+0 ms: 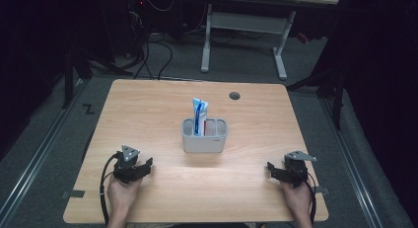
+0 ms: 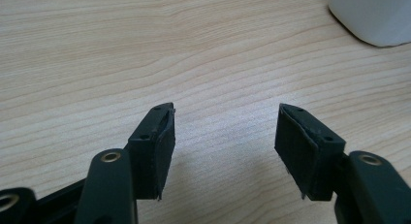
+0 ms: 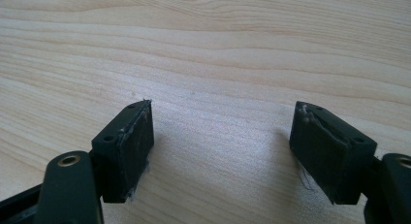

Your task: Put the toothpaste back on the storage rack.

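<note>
A grey three-part caddy (image 1: 204, 135) stands upright at the middle of the wooden table (image 1: 148, 104), with a blue-and-white toothpaste tube (image 1: 199, 114) upright in its left compartment. The left gripper (image 1: 143, 168) rests near the table's front edge, well apart from the caddy on its left, jaws parted and holding nothing. The right gripper (image 1: 274, 170) sits well apart on the caddy's other side, jaws wide and empty.

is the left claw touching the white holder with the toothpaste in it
Apart. The high view shows bare table between the left claw and the white holder; in the left gripper view the open jaws close on nothing.
</note>
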A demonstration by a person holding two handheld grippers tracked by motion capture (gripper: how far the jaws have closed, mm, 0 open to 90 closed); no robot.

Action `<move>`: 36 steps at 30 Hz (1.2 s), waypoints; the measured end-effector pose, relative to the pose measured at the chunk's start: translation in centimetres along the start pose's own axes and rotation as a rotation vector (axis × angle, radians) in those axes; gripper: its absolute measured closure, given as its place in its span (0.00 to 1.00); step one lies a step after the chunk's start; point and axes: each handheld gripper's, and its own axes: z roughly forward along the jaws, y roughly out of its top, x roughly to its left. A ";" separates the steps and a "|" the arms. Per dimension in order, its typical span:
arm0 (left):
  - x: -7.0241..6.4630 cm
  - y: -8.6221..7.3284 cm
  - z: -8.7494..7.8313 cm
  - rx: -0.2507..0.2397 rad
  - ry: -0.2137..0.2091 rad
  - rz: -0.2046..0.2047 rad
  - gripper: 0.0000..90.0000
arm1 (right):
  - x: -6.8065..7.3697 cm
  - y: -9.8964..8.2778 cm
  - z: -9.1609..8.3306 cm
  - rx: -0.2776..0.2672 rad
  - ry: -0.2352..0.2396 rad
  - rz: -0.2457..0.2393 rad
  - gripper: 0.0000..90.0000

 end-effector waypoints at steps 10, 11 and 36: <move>-0.1 0.0 0.4 0.012 -0.002 0.003 0.45 | 0.0 0.0 0.0 0.000 0.000 0.002 0.27; -0.1 0.0 0.5 0.010 -0.003 0.001 0.45 | 0.0 0.0 0.0 0.000 0.000 0.001 0.27; -0.2 -0.4 1.3 0.006 -0.005 0.010 0.43 | 0.0 0.0 0.0 -0.001 0.000 -0.001 0.27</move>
